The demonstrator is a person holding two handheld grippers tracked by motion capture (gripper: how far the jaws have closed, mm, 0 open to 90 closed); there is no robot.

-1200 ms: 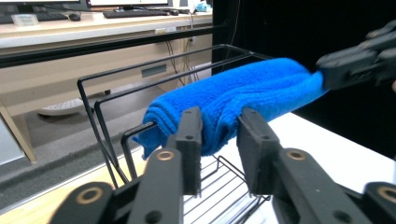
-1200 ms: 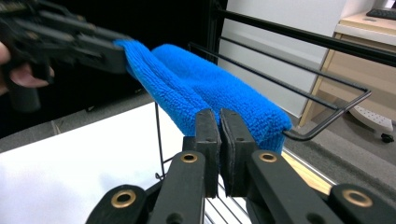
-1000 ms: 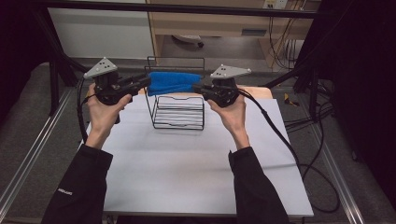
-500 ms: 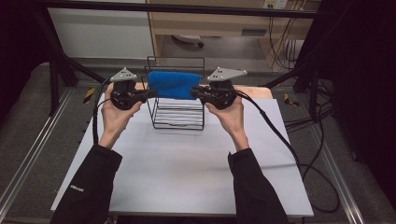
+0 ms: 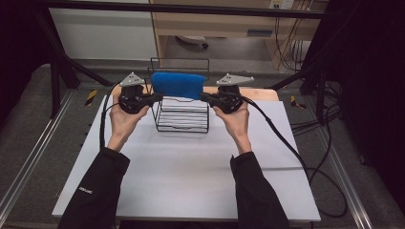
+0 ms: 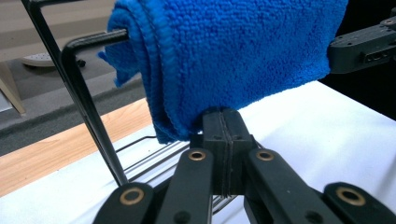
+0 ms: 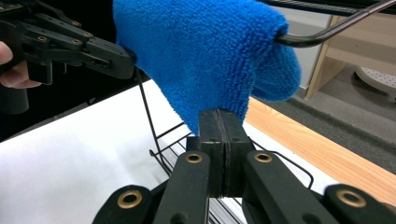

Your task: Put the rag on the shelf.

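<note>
A folded blue towel hangs over the top bar of a black wire rack at the back of the white table. My left gripper is shut on the towel's lower left corner. In the left gripper view the pads meet at the towel's bottom edge, beside the rack's upright. My right gripper is shut on the lower right corner, and its jaws have just been closing. In the right gripper view its tips pinch the towel below the rack's bar.
The white tabletop spreads out in front of the rack, with a wooden strip behind it. Black cables trail from both grippers across the table. Dark frame posts stand at the back left and right.
Both hands have sunk and the towel has come down onto the rack's top bar. The left gripper moved in toward the rack and its jaws closed.
</note>
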